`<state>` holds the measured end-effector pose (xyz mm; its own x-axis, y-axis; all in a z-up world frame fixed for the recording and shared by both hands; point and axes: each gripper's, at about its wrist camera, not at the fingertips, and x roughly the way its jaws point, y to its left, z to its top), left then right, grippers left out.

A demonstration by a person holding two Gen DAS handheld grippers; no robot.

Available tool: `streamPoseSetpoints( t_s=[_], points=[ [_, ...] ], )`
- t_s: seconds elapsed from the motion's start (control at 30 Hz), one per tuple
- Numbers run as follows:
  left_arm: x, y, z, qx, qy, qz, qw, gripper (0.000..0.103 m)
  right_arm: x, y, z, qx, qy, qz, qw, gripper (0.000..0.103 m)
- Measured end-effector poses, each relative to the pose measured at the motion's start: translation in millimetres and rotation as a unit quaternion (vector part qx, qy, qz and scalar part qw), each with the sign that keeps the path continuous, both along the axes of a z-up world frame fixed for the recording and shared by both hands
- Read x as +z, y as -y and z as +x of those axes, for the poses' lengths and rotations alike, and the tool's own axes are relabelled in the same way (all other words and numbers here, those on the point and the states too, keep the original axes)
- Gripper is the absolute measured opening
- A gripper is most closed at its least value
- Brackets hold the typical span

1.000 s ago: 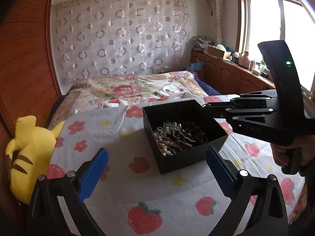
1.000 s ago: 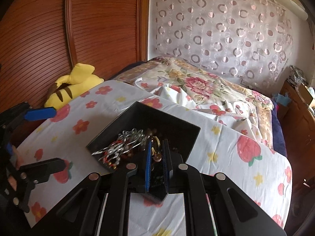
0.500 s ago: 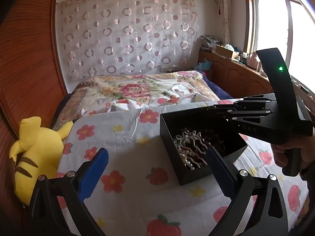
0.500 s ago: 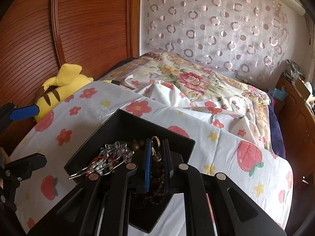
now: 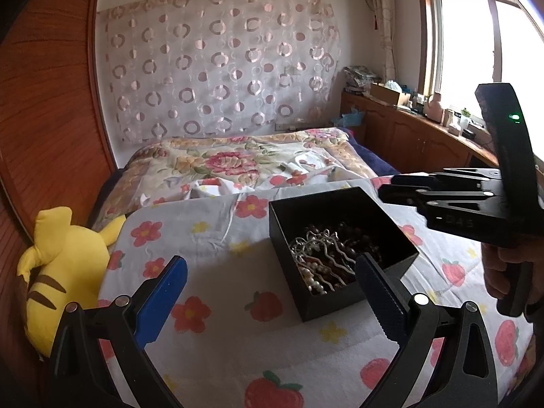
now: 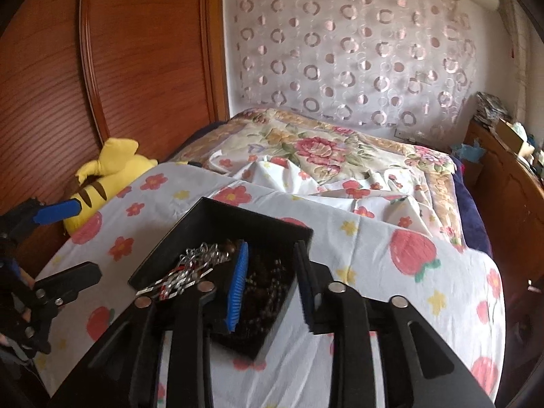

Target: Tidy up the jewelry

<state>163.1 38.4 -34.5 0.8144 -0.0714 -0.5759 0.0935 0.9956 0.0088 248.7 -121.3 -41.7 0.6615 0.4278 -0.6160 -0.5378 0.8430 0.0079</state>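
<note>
- Blue pads line the left gripper [image 5: 270, 282], whose jaws stand wide apart with nothing between them, low over a fruit-and-flower sheet [image 5: 217, 350] spread on a tabletop.
- Just past its right finger sits a black box [image 5: 343, 248] on that sheet; inside lies a heap of jewelry [image 5: 326, 258], silver wavy pieces and pale beads toward the front, dark beads behind.
- At the right of that view the right gripper [image 5: 394, 187] reaches level over the box's far corner, with a hand [image 5: 503, 268] on its handle below; a green light glows on its upright back.
- From the right wrist, the right gripper [image 6: 272, 275] has its jaws opening over the box [image 6: 238, 217], hiding part of the dark beads; nothing is pinched between the pads. Whether a piece has just dropped I cannot tell.
- Only this view shows the left gripper's [image 6: 64, 244] side, near the box's left corner.
- A yellow striped plush toy [image 5: 64, 272] leans at the sheet's left edge against a wooden panel [image 5: 44, 108].
- Beyond is a bed with a floral quilt [image 5: 234, 163], then a circle-patterned curtain [image 5: 217, 64].
- Only the left wrist view shows the window [image 5: 476, 37] above a cluttered wooden cabinet [image 5: 408, 136].
</note>
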Motion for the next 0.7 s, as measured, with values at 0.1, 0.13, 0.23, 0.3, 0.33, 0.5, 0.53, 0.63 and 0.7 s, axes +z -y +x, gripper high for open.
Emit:
streamPoseSetpoints(
  t_s=[0.1,0.13,0.23,0.3,0.33,0.5,0.53,0.63,0.7],
  points=[
    [-2.0,6.2,-10.7,0.004,0.005,0.004,1.0000,0.095,0.3,14.2,-18.3,-0.010,0.008,0.015,1.000,0.049],
    [-1.9,8.1,-15.1,0.005,0.008,0.002,1.0000,0.095,-0.7,17.7,-23.7,-0.013,0.009,0.019,1.000,0.052],
    [-2.9,11.8,-25.5,0.005,0.012,-0.006,0.9999,0.095,-3.4,29.9,-42.8,-0.029,0.018,0.027,0.999,0.070],
    [-2.7,15.2,-33.8,0.010,0.017,-0.009,0.9998,0.095,-4.3,34.5,-51.3,-0.034,0.022,0.029,0.999,0.080],
    [-3.2,16.8,-36.4,0.012,0.019,-0.010,0.9997,0.095,-5.8,36.7,-57.4,-0.037,0.024,0.028,0.999,0.082],
    [0.0,20.5,-55.8,0.023,0.028,-0.021,0.9991,0.095,-11.0,50.2,-85.0,-0.054,0.034,0.042,0.997,0.101],
    [0.9,20.5,-59.6,0.026,0.031,-0.023,0.9989,0.095,-11.4,51.5,-89.4,-0.056,0.034,0.044,0.997,0.101],
    [4.6,20.6,-72.0,0.034,0.036,-0.032,0.9983,0.095,-11.7,58.4,-105.7,-0.069,0.037,0.049,0.996,0.101],
    [9.8,21.1,-82.4,0.035,0.042,-0.036,0.9978,0.095,-9.6,60.0,-115.2,-0.077,0.042,0.051,0.995,0.101]
  ],
)
